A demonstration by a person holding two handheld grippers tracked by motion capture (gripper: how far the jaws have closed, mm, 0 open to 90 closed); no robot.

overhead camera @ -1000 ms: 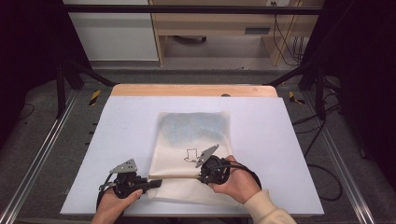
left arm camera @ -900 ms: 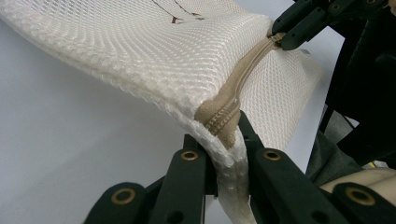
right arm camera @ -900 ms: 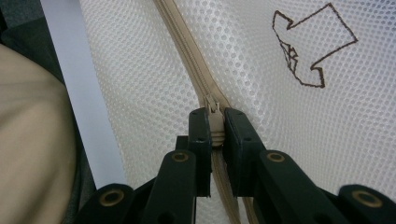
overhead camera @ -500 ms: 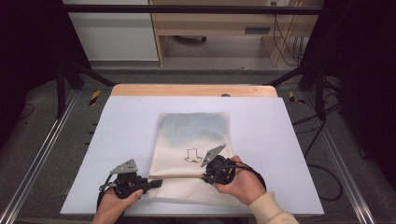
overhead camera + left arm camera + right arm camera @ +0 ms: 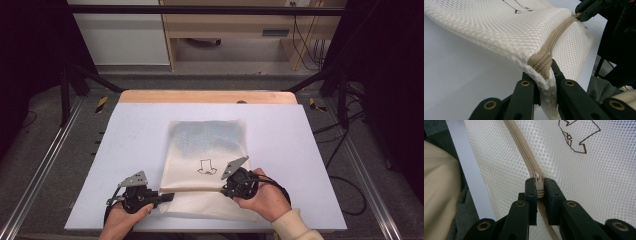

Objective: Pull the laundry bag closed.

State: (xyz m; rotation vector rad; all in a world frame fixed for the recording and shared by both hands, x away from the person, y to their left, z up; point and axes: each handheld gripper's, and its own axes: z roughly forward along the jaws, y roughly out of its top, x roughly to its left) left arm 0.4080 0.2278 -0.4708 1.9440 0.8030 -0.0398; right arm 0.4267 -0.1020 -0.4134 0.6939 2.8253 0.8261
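A cream mesh bag (image 5: 207, 167) lies flat in the middle of the white table, with a small brown drawing (image 5: 206, 167) on it and something bluish showing through its far half. A beige zipper (image 5: 524, 152) runs across its near part. My left gripper (image 5: 169, 196) is shut on the bag's left edge, right at the zipper's end (image 5: 541, 62), and lifts that corner a little. At the right end of the zipper, my right gripper (image 5: 226, 191) is shut on the zipper pull (image 5: 538, 181). The left gripper view shows the right gripper (image 5: 586, 11) far off on the zipper.
The white table top (image 5: 125, 145) has a wooden strip (image 5: 200, 96) along its far edge. Metal rails (image 5: 45, 165) run down both sides, and cables (image 5: 345, 185) lie on the floor at the right. A cream sleeve (image 5: 295, 227) comes in at the bottom right.
My right gripper has slid a little to the right along the zipper with the pull in it. The left gripper has stayed where it was.
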